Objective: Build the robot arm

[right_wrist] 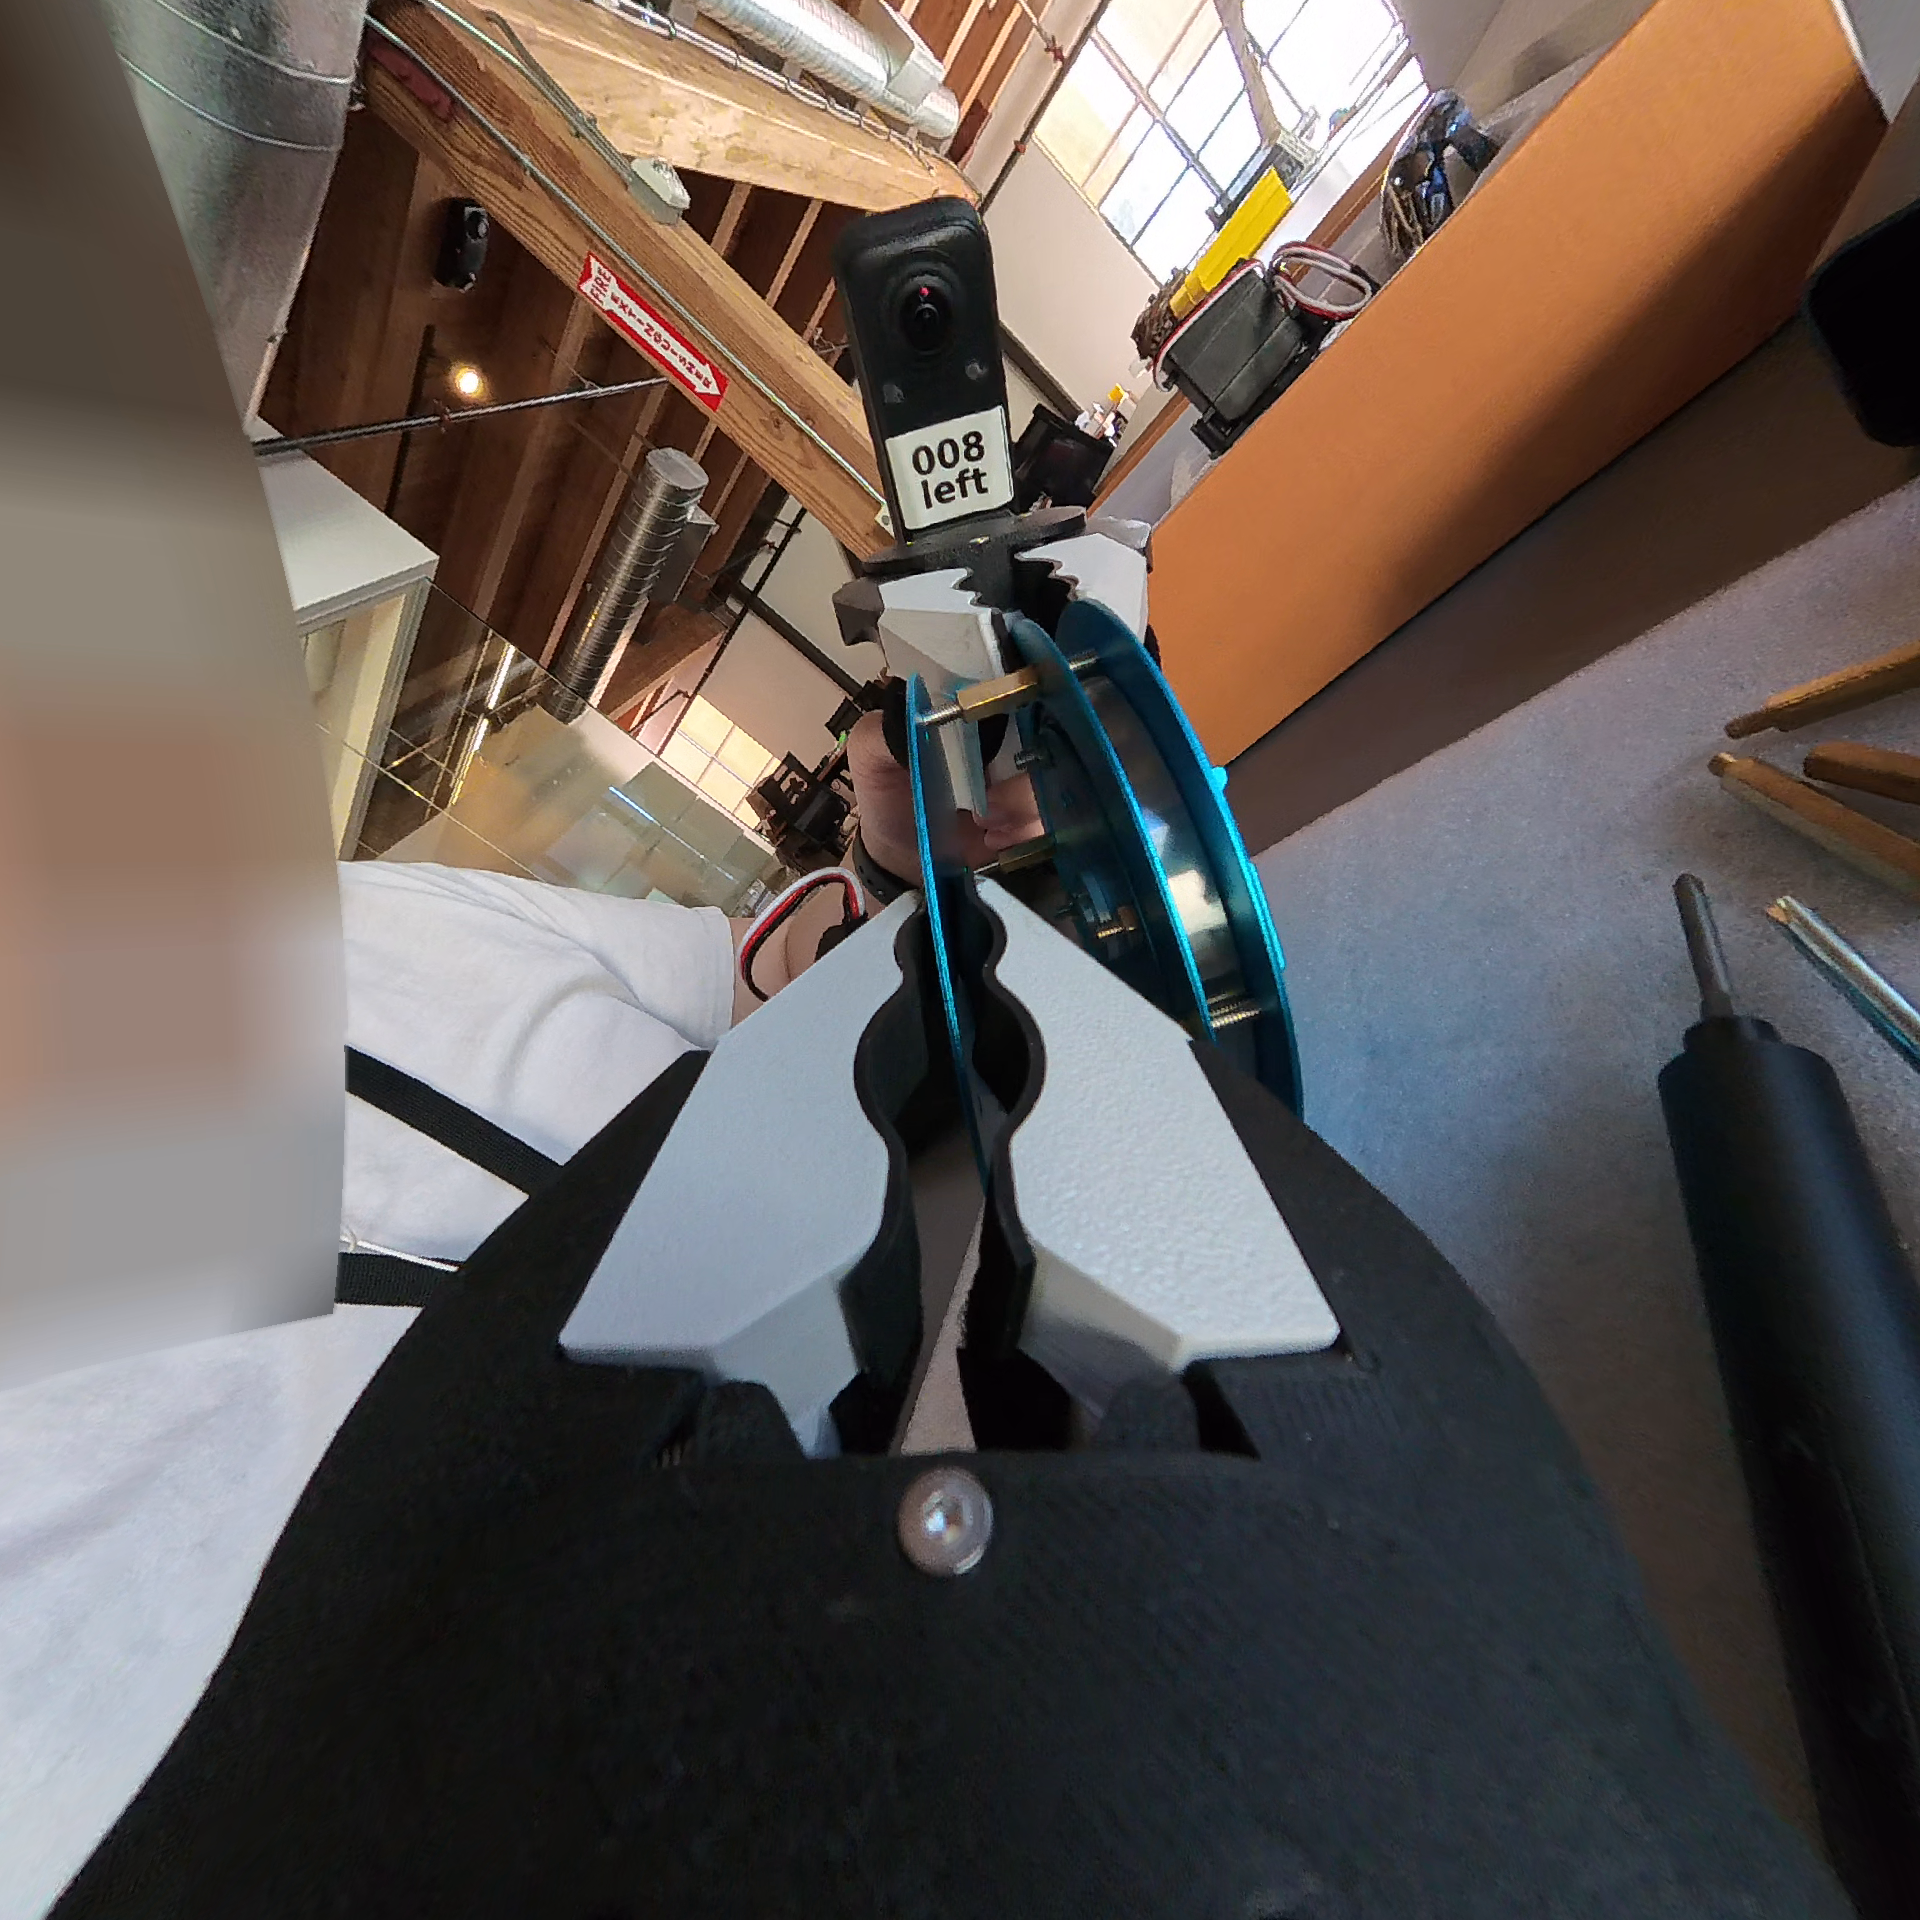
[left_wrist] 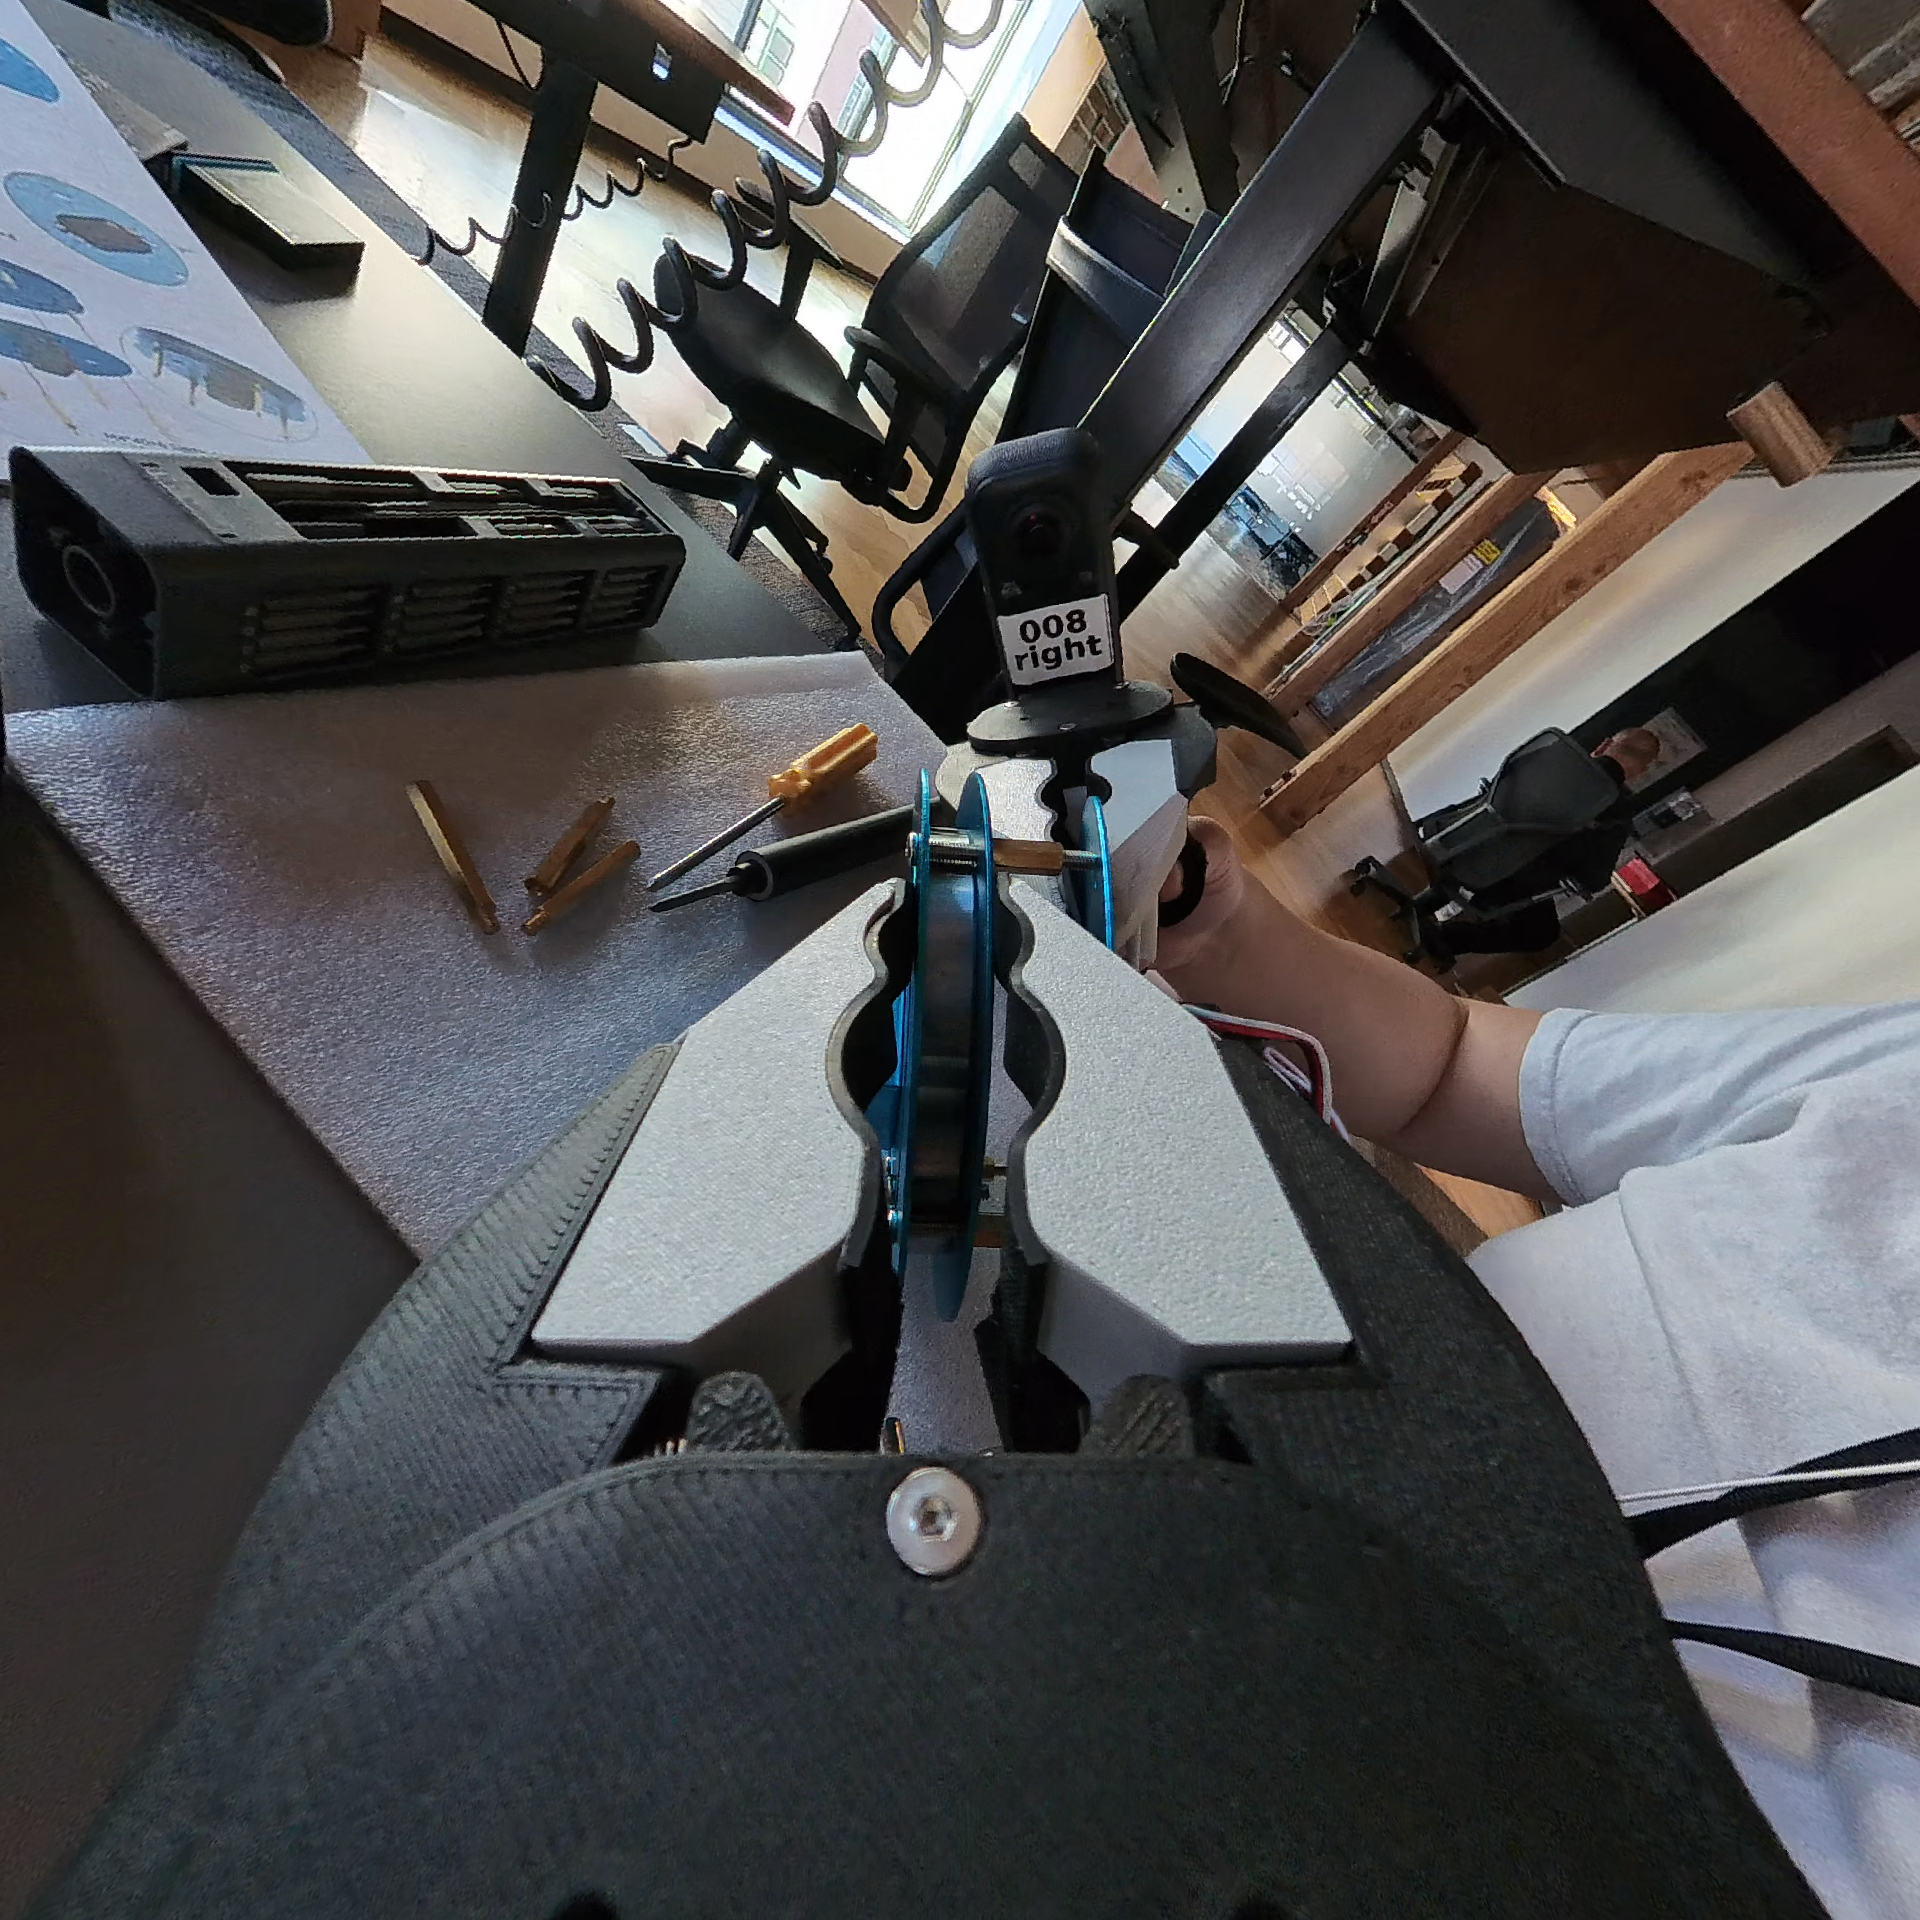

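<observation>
Left gripper (left_wrist: 948,914) is clamped on the stacked pair of blue discs (left_wrist: 940,1039) w/ a dark core between them, while right gripper (right_wrist: 961,914) pinches the single outer blue disc (right_wrist: 940,997); brass standoff (left_wrist: 1027,858) on a threaded rod bridges the two, whole assy held off the grey foam mat (left_wrist: 312,894). At 10 o'clock in left view: loose brass standoffs (left_wrist: 566,862), yellow-handled screwdriver (left_wrist: 774,795), black driver (left_wrist: 800,862), black bit case (left_wrist: 343,566); white labels w/ print sit under each gripper's cam.

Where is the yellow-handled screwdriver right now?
In the left wrist view the yellow-handled screwdriver lies on the grey foam mat, between the brass standoffs and the black-handled screwdriver.
</observation>
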Available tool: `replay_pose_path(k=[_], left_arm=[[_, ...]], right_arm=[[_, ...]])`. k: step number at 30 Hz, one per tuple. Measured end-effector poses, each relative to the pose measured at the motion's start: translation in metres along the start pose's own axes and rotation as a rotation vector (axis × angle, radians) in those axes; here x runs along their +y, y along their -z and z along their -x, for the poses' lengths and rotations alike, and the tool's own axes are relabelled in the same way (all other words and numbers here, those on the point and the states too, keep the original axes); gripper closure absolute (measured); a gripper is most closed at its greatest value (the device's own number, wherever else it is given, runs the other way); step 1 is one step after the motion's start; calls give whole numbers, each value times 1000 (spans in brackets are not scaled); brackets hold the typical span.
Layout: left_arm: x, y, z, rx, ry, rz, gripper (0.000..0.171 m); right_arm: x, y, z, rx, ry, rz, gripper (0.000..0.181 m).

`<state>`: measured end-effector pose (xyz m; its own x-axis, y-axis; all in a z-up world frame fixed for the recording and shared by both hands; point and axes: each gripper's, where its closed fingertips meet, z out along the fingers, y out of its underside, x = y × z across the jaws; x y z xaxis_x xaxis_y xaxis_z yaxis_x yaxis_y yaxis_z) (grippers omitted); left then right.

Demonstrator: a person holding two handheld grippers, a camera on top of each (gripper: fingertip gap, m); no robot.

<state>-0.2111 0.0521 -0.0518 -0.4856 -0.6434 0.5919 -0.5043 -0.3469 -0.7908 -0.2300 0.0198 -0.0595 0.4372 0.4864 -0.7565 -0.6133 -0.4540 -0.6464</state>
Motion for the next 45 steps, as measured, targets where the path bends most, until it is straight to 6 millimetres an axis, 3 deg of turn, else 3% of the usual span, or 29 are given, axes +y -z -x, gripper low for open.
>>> replay_pose_path(k=[13,24,45], left_arm=[[0,-1,-5,45,27,-7,158],[-4,-1,-8,163,176,-55,152],[-3,1,-15,210,160,-51,148]], right_arm=[[0,2,0,9,33,-12,181],[-1,3,0,21,58,-24,181],[1,4,4,-11,60,-13,181]])
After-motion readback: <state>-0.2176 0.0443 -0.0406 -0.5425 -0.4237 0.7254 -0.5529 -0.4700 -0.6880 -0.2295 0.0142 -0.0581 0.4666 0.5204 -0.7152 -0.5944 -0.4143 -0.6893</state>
